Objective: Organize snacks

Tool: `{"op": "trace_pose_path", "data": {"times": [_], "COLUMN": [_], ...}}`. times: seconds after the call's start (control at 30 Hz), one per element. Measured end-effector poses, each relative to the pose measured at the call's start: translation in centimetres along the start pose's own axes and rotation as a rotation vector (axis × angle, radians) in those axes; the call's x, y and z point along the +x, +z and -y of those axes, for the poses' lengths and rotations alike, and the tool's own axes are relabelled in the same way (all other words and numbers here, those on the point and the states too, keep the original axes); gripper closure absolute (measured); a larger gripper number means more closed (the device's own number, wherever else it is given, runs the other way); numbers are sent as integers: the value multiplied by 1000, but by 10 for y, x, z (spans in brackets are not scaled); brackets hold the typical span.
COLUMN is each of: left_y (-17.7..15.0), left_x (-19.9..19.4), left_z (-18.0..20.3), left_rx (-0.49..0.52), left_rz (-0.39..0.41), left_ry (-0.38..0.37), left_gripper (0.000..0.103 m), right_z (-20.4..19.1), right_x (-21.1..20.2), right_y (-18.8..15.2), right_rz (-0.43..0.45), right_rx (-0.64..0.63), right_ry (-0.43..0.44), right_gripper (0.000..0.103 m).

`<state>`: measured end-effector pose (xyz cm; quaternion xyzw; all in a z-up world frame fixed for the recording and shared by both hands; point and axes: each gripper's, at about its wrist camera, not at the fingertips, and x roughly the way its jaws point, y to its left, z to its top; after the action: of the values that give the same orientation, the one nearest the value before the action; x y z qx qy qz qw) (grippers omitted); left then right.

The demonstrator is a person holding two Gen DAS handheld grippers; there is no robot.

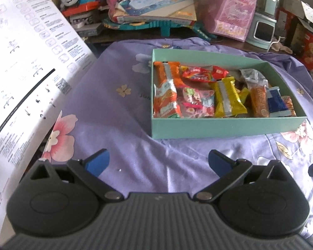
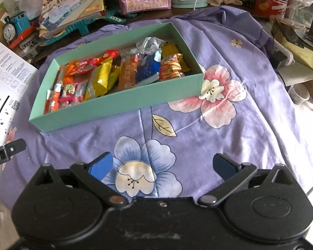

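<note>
Currently the shallow mint-green cardboard box (image 1: 223, 128) sits on the lilac flower-print cloth (image 1: 119, 129), filled with wrapped snacks: an orange packet (image 1: 167, 91) at one end, a yellow packet (image 1: 227, 96) mid-box, a blue packet (image 2: 147, 69) beyond. Left tongs (image 1: 159, 163) and right tongs (image 2: 163, 166) both hover short of the box, spread wide, holding nothing.

Your left wrist camera looks forward over its tool (image 1: 158, 162), low above the purple flowered cloth (image 1: 119, 137), with the green box (image 1: 219, 128) ahead and a little to the right. Your right wrist camera looks from further right, so the box (image 2: 114, 106) stands ahead-left. Both views share the box, the cloth and the clutter behind.
</note>
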<state>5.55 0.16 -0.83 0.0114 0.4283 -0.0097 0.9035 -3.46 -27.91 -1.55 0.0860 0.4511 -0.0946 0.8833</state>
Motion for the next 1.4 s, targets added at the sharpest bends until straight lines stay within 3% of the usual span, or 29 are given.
{"op": "trace_pose_path", "data": {"times": [0.5,1.4], "left_y": [-2,4], "left_x": [17,22], "left_z": [4,2], "left_rx": [9,14], "left_rz": [-53,-58], "left_ry": [21,38], "left_gripper": [0,0], "right_z": [-4,-6], "right_x": [12,17], "right_y": [8,17], "right_rz": [-15,-17], "right_rx": [-33,-34], "right_ry": [-12,-16], "right_gripper": [0,0]}}
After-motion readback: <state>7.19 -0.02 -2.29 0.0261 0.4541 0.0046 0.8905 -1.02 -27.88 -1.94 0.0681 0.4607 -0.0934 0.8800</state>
